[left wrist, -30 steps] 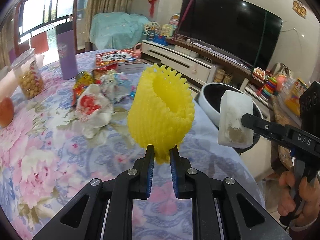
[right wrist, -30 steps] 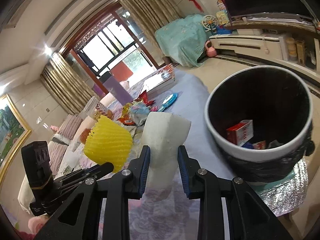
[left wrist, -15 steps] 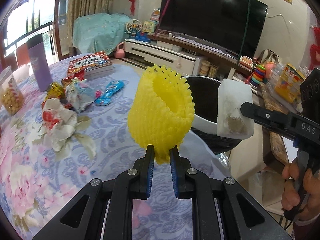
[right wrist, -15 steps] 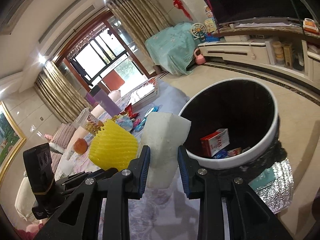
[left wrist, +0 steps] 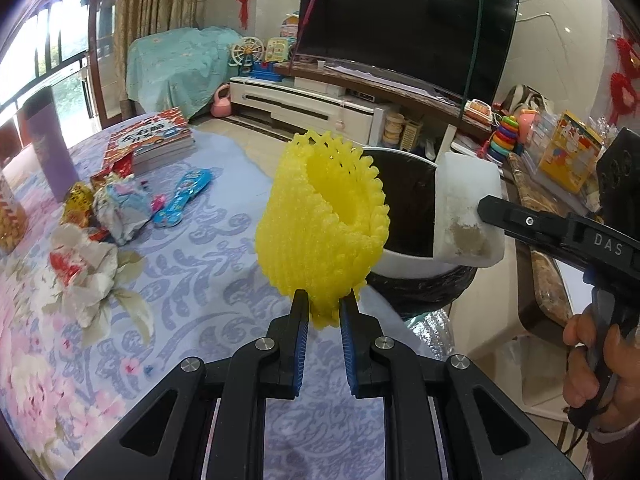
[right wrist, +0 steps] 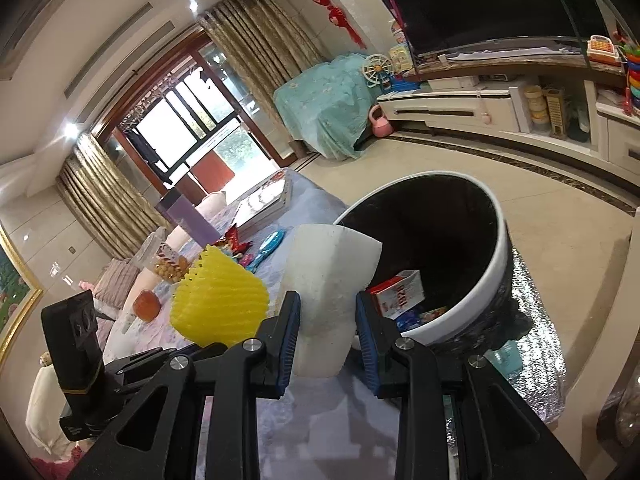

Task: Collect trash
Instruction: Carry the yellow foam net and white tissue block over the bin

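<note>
Bin (left wrist: 404, 264) nearer, two foam pieces (both gripped)

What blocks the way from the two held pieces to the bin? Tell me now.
Nothing visible does. The left claw holds the yellow foam net and the right claw holds the white foam block, both beside the bin. Its mouth is open, with only some packaging at the bottom.

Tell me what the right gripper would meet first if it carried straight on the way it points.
Probably the bin: past the white foam block held in the right gripper, the near rim and dark opening lie dead ahead. Depth is unclear, but nothing shows between them.
</note>
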Demonstrator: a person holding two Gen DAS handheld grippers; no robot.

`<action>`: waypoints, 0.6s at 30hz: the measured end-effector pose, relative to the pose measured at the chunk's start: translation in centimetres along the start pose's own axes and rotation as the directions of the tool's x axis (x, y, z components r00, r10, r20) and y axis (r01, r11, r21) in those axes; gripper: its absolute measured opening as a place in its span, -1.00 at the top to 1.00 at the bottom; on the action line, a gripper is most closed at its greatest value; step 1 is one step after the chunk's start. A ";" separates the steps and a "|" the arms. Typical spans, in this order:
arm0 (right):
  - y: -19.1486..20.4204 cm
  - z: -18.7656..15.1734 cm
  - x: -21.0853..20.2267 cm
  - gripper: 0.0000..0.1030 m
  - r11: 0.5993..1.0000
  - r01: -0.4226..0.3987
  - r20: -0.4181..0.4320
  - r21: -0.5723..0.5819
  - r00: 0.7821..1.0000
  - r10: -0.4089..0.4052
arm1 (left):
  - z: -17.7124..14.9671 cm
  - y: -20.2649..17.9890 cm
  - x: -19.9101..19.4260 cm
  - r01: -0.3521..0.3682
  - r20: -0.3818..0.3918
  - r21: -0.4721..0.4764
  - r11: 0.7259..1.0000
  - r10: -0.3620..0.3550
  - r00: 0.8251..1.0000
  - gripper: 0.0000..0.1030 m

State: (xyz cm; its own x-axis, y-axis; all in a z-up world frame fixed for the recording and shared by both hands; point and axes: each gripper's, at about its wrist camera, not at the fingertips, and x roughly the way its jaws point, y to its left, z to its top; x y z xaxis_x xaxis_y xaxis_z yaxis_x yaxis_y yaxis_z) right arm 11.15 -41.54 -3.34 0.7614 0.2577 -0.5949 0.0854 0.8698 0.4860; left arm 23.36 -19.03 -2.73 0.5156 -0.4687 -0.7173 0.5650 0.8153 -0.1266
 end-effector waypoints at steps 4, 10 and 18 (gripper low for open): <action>-0.7 0.4 -0.1 0.45 1.000 0.024 0.004 0.002 1.000 -0.024 | 1.0 -0.7 0.9 0.007 -0.003 0.013 1.000 -0.007 1.000 0.72; -1.6 1.4 0.1 0.44 0.998 0.064 0.004 -0.001 0.998 -0.064 | 2.7 -1.6 2.5 0.025 -0.009 0.022 0.999 -0.024 1.000 0.72; -2.9 2.7 0.8 0.44 0.994 0.109 -0.006 -0.014 0.994 -0.109 | 5.0 -2.6 5.4 0.044 -0.031 0.026 0.999 -0.043 0.999 0.72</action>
State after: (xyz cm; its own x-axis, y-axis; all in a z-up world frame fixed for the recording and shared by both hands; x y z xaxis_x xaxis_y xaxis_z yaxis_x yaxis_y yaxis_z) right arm 13.25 -44.94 -3.51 0.7434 0.1643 -0.6484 0.1587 0.8984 0.4096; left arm 27.92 -25.35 -2.80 0.4703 -0.4928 -0.7321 0.6035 0.7848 -0.1406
